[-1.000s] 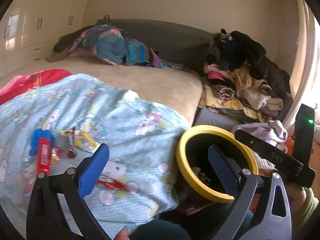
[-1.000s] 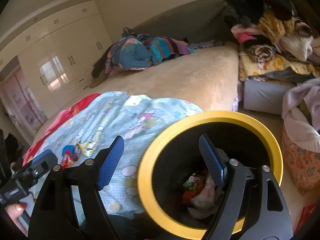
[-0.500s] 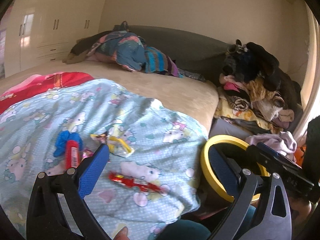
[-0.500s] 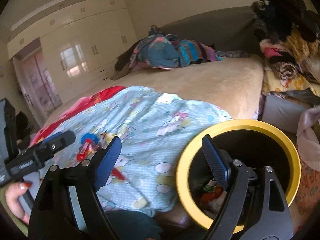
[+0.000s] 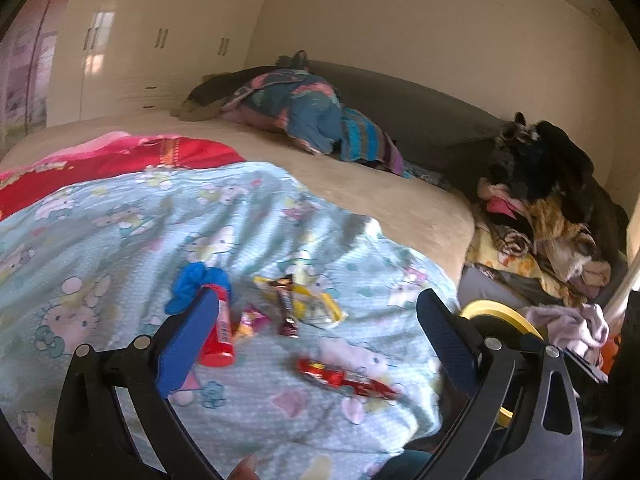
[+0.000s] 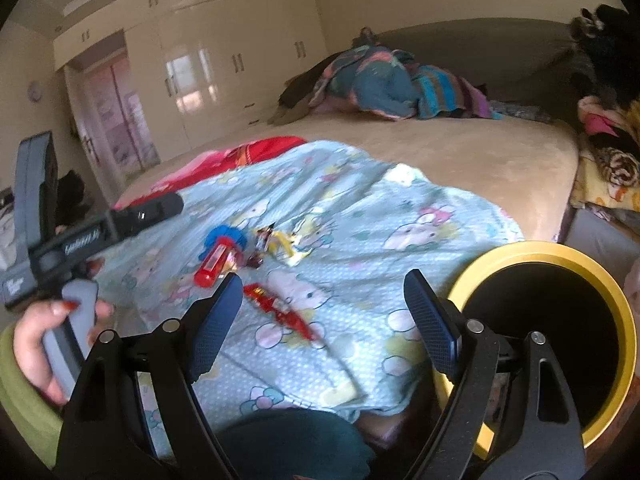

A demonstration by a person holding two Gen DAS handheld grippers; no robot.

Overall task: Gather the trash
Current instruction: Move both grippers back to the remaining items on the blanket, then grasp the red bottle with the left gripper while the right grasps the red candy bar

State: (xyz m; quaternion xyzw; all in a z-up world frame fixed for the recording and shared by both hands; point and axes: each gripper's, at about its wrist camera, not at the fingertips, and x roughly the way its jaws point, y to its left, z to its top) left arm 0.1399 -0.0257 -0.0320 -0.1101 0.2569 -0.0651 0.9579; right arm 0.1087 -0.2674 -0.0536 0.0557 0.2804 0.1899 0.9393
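Observation:
Trash lies on a light blue cartoon-print blanket point(image 5: 120, 240): a long red wrapper point(image 5: 344, 378) point(image 6: 280, 312), a red tube point(image 5: 218, 330) point(image 6: 212, 262) beside a blue scrap point(image 5: 196, 280), a yellow wrapper point(image 5: 316, 300) and a brown candy bar point(image 5: 287, 304). My left gripper point(image 5: 316, 340) hovers open above the red wrapper, nothing between its blue pads. My right gripper point(image 6: 324, 316) is also open and holds nothing, over the same wrapper. A black bin with a yellow rim point(image 6: 624, 320) point(image 5: 500, 312) stands by the bed's edge at the right.
The bed point(image 5: 360, 184) carries a red cloth point(image 5: 140, 156) and a heap of bedding point(image 5: 304, 116) at its head. Piled clothes point(image 5: 540, 208) fill the right side. White wardrobes point(image 6: 224, 60) line the far wall. A hand point(image 6: 40, 344) grips the left tool's handle.
Both grippers swung left, away from the bin and over the blanket. The bin slid toward the right edge in both views, and the trash items came nearer the centre.

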